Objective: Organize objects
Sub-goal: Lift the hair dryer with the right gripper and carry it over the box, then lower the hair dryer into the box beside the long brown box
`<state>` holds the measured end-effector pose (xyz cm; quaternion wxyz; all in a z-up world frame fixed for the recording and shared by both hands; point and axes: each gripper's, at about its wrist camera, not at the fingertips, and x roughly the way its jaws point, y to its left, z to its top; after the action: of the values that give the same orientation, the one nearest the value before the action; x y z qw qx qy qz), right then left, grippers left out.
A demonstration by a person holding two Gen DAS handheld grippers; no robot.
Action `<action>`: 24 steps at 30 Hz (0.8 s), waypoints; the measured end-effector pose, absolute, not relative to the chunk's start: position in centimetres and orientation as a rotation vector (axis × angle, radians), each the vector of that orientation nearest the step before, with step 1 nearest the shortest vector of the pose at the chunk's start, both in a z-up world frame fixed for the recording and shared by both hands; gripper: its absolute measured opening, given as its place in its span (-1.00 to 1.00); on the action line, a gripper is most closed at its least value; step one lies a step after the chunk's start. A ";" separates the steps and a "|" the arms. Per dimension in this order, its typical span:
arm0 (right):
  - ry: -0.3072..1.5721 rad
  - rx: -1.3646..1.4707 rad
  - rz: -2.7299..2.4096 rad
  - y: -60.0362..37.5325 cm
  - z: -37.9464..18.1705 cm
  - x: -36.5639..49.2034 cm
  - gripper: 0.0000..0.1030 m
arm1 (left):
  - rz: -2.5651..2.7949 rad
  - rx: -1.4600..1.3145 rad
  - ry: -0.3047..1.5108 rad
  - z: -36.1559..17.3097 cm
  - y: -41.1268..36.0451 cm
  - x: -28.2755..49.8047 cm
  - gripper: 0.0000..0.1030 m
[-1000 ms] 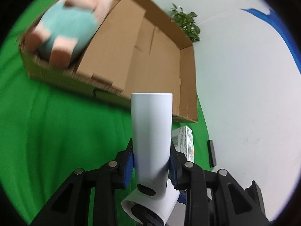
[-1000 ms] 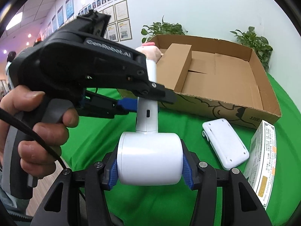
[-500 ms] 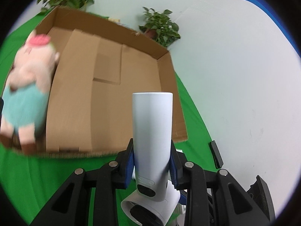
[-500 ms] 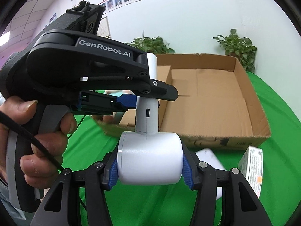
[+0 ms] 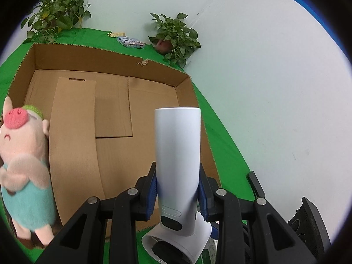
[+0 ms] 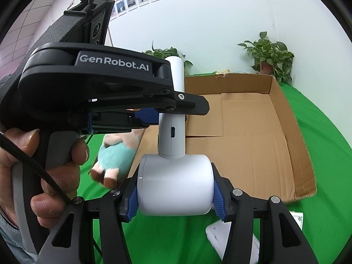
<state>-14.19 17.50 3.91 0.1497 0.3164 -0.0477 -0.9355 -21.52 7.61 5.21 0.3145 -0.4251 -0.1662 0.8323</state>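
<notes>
A white handheld device with a long handle and a round head hangs in the air, held by both grippers. My left gripper is shut on the handle. My right gripper is shut on the round head. In the right wrist view the left gripper's black body and the hand holding it fill the left side. Just beyond the device lies an open cardboard box, its floor bare. A pink plush pig in a teal outfit leans at the box's left end.
Green cloth covers the table. A flat white gadget and a small printed carton lie below my right gripper. Two potted plants and a colourful packet stand behind the box. A slim black item lies right of the box.
Both grippers have risen with the white device and moved toward the box, which now shows more from above. The left view has rolled, so the pig stands upright in frame.
</notes>
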 end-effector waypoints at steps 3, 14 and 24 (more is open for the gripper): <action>-0.151 0.943 -2.682 17.3 3.4 -16.3 0.01 | 2.179 -1.152 -0.439 4.3 7.7 -23.8 -0.41; -0.267 1.160 -2.574 17.1 -2.1 -22.2 0.01 | 2.151 -1.352 -0.417 -2.1 8.8 -29.7 -0.41; -0.303 1.240 -2.536 16.4 -4.1 -24.1 0.01 | 2.183 -1.430 -0.250 -3.6 10.6 -30.6 -0.41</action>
<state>-24.14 16.39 -4.09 0.1507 0.4319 -0.1055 -0.8830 -30.60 10.62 -3.57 0.2569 -0.5270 -0.0920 0.8048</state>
